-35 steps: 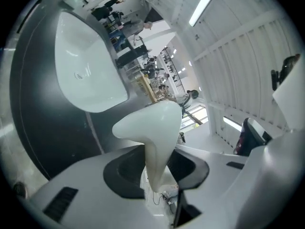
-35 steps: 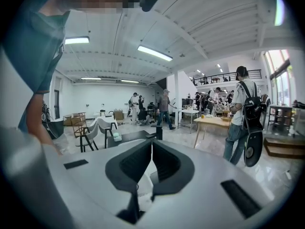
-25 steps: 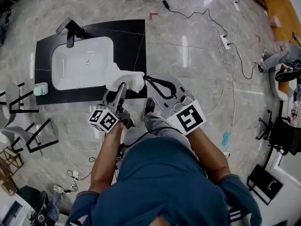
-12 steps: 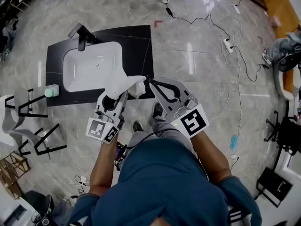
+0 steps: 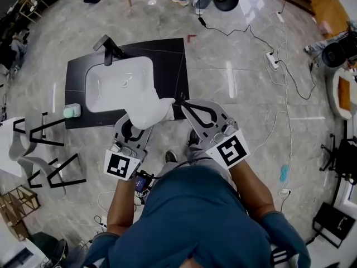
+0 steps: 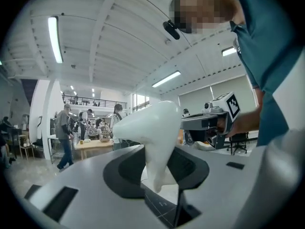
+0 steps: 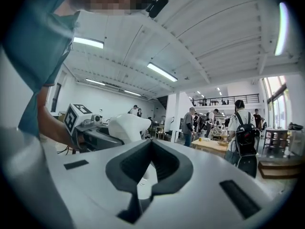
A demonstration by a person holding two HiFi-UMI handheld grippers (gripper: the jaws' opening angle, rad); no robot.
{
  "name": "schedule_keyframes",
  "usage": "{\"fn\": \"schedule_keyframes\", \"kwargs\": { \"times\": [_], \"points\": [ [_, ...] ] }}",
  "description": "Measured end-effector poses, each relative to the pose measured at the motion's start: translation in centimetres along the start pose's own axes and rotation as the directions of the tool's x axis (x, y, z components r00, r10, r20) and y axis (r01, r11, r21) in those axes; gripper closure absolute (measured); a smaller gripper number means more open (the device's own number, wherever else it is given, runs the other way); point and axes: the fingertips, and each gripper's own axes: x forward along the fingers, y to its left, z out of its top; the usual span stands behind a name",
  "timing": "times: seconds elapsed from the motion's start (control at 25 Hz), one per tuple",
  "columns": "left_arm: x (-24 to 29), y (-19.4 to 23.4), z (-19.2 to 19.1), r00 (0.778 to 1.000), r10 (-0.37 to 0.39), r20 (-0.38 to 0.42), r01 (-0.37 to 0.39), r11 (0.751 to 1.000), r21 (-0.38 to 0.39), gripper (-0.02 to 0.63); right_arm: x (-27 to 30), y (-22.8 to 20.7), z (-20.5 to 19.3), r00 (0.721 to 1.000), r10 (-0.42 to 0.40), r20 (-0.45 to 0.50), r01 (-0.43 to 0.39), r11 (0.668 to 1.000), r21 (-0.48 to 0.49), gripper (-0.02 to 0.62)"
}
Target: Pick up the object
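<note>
A small pale green container (image 5: 72, 111) is seen far out to the left of the left jaws, on the edge of a black countertop (image 5: 167, 60). A white sink (image 5: 120, 82) with a dark faucet (image 5: 110, 48) is set into that countertop, ahead of the left jaws and below them.

The left gripper (image 5: 140, 126) is closed on the white object (image 5: 149, 109). In the left gripper view the object's narrow lower part is pinched between the two dark pads. Its thicker, curved upper part (image 6: 151, 128) stands up above the jaws and reaches out past their tips. Only open room is seen behind the object there, so it is judged to be held in the air, clear of the countertop and sink.

The right gripper (image 5: 181, 100) is held just to the right of the object. Its jaws are pressed together at the tips, and nothing is gripped between them. In the right gripper view the object (image 7: 126, 127) is seen to the left of those jaws and beyond them. Whether the tips touch it cannot be told.

The picking up is judged to be essentially done: the object is grasped and carried by the left jaws alone. Nothing further is named by the task, and no resting place for the object is shown.
</note>
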Motion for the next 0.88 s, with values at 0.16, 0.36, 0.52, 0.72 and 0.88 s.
{"fn": "schedule_keyframes", "kwargs": {
  "times": [0.16,0.36,0.52,0.72,0.88],
  "points": [
    [-1.5,-0.5,1.1,1.0,-0.014,-0.011,0.015,0.998,0.058,0.472,-0.4,1.3,0.5,0.999,0.009,-0.043,-0.011,0.998,-0.066,0.581],
    [-3.2,-0.8,1.8,1.0,-0.016,-0.024,0.019,0.994,0.105,0.472,-0.9,2.2,1.7,1.0,-0.017,-0.019,0.016,0.998,-0.068,0.581],
    [-4.2,-1.0,2.0,0.999,-0.022,-0.029,0.025,0.992,0.124,0.472,-1.4,2.8,2.3,0.999,-0.044,0.001,0.044,0.998,-0.051,0.581],
    [-5.2,-1.5,2.3,0.999,-0.038,-0.02,0.04,0.991,0.129,0.472,-2.1,3.7,2.8,0.998,-0.055,-0.005,0.054,0.995,-0.078,0.583],
    [-5.5,-1.7,2.6,0.999,-0.051,-0.013,0.052,0.99,0.129,0.472,-2.3,4.0,3.1,0.998,-0.069,-0.003,0.069,0.994,-0.081,0.581]
  ]
}}
